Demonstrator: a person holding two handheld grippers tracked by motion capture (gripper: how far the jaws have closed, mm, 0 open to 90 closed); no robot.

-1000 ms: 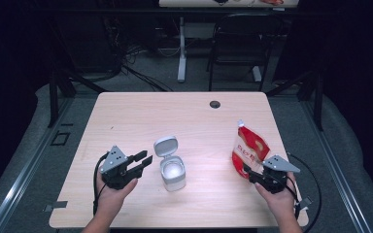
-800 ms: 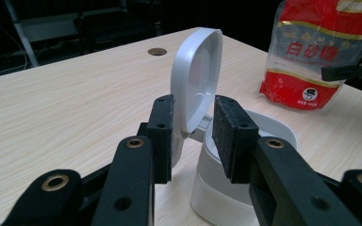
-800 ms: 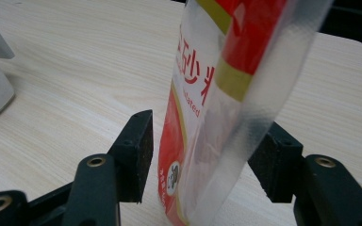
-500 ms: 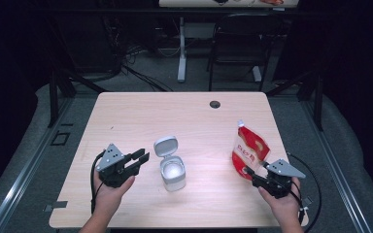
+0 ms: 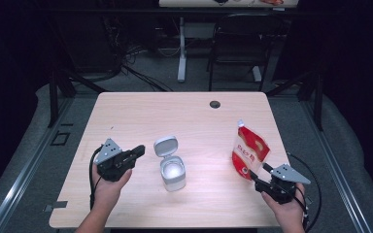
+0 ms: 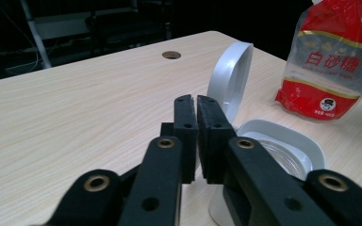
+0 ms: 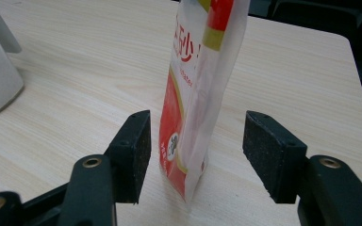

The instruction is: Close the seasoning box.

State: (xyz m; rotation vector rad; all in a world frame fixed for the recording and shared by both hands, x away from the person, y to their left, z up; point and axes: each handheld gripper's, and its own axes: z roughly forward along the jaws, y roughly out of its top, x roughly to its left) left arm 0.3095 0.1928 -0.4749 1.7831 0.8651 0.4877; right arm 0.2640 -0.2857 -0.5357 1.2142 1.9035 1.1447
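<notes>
A red and white bag [image 5: 250, 148] stands upright on the right of the table. My right gripper [image 5: 258, 175] sits just in front of it. In the right gripper view the gripper [image 7: 195, 141] is open, and the bag's lower edge [image 7: 193, 94] stands between the jaws, touching neither. A white container [image 5: 173, 174] with its hinged lid [image 5: 166, 145] flipped up stands mid-table. My left gripper [image 5: 137, 151] is shut on nothing, a little to the container's left. Past the closed tips [image 6: 197, 101] the left gripper view shows the lid [image 6: 231, 77], the container rim [image 6: 283, 136] and the bag [image 6: 332, 61].
The wooden table [image 5: 175, 111] has a round cable hole [image 5: 215, 104] near its far edge. A chair [image 5: 238, 43] and a desk leg stand beyond the table. Dark floor and cables surround it.
My right gripper has drawn back a little toward the table's front edge, away from the bag. The left gripper has shifted slightly away from the container.
</notes>
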